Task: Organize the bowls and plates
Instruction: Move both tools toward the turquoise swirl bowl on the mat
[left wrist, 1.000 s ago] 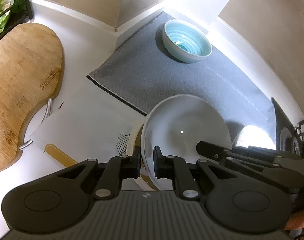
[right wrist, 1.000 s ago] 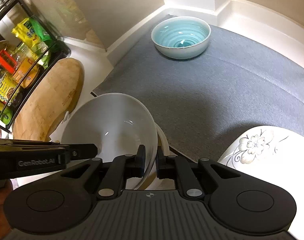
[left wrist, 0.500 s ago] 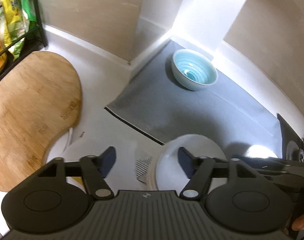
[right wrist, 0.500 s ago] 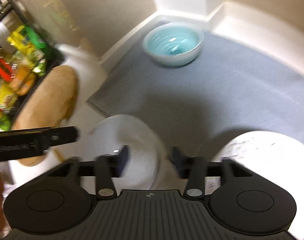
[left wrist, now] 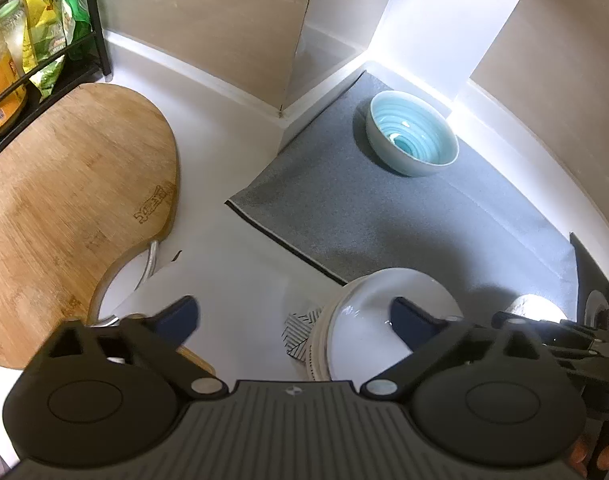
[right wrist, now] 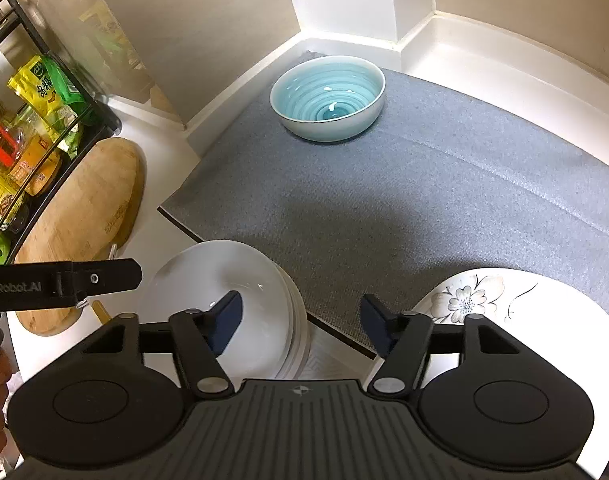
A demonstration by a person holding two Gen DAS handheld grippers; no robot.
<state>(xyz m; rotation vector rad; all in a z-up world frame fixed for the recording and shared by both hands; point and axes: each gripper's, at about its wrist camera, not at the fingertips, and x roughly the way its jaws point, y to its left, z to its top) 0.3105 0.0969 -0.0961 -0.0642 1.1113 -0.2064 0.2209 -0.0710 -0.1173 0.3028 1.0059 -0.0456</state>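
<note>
The left claw (left wrist: 294,320) and the right claw (right wrist: 300,322) have both just been opening and now stand spread, pinching nothing. Between and below them sits the white bowl (right wrist: 220,304), resting on a stack of pale plates (right wrist: 298,340) at the near corner of the grey mat (right wrist: 444,208) on the white surface (left wrist: 240,264). The left claw's right finger hangs over the bowl's inside, the right claw's left finger likewise, neither pressing. The release looks done; the step in hand is to draw clear. Doing it well probably means lifting both claws straight up so no finger catches the bowl's rim and shifts the stack. A blue bowl (right wrist: 328,98) stands alone at the mat's far corner, well apart, and a flowered plate (right wrist: 504,312) lies near the right claw; either seems a likely next pick. A wooden board (left wrist: 64,208) lies off to the left
</note>
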